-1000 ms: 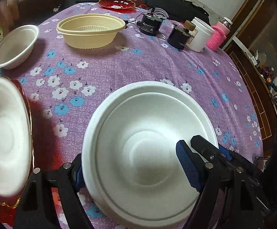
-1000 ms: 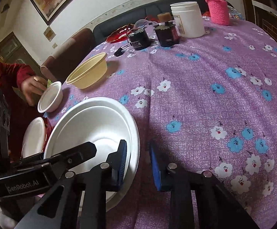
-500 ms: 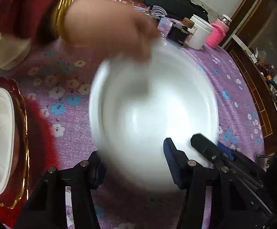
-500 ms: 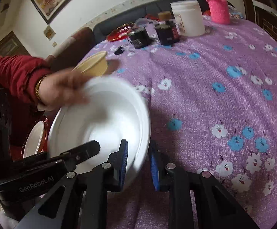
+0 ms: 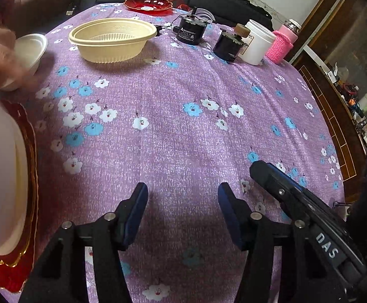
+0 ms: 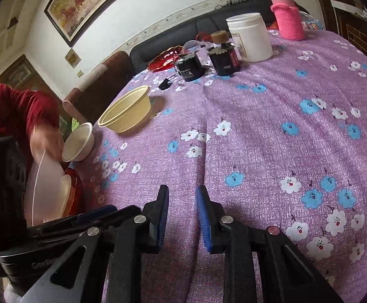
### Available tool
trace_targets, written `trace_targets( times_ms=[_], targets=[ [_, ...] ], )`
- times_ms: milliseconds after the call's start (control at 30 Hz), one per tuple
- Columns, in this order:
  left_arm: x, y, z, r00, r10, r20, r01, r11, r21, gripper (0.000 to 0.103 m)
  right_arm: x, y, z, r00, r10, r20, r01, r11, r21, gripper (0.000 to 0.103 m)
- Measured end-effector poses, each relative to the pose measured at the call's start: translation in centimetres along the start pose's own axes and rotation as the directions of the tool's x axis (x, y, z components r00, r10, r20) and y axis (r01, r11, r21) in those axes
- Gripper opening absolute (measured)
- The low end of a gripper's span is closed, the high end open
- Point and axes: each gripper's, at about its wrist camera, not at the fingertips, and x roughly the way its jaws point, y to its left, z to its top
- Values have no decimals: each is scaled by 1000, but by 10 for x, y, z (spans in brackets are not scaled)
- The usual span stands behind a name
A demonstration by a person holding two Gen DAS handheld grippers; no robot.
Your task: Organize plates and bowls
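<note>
A round tabletop (image 5: 183,131) under a purple flowered cloth fills the room's middle. At far left a bystander's blurred hand (image 6: 48,144) tilts a large white plate (image 6: 44,192) over a red dish (image 5: 29,176), beside a small white bowl (image 6: 78,142); a cream bowl (image 5: 112,39) sits farther back. Reaching in now risks knocking that hand or plate. The left hand-held gripper (image 5: 182,209) hangs wide apart, empty, above bare cloth. The right hand-held gripper (image 6: 182,217) is narrowly parted, holding nothing.
</note>
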Motion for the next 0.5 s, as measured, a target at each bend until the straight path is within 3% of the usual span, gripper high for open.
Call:
trace_targets(
  times_ms=[100, 500],
  targets=[
    [-1, 0, -6, 1000, -7, -2, 7, 1000, -4, 63, 2, -4, 0, 1000, 9, -10, -9, 1000, 22, 30],
    [-2, -3, -13, 1000, -12, -7, 12, 1000, 0, 63, 5, -8, 2, 1000, 17, -14, -16, 999, 37, 32]
  ],
)
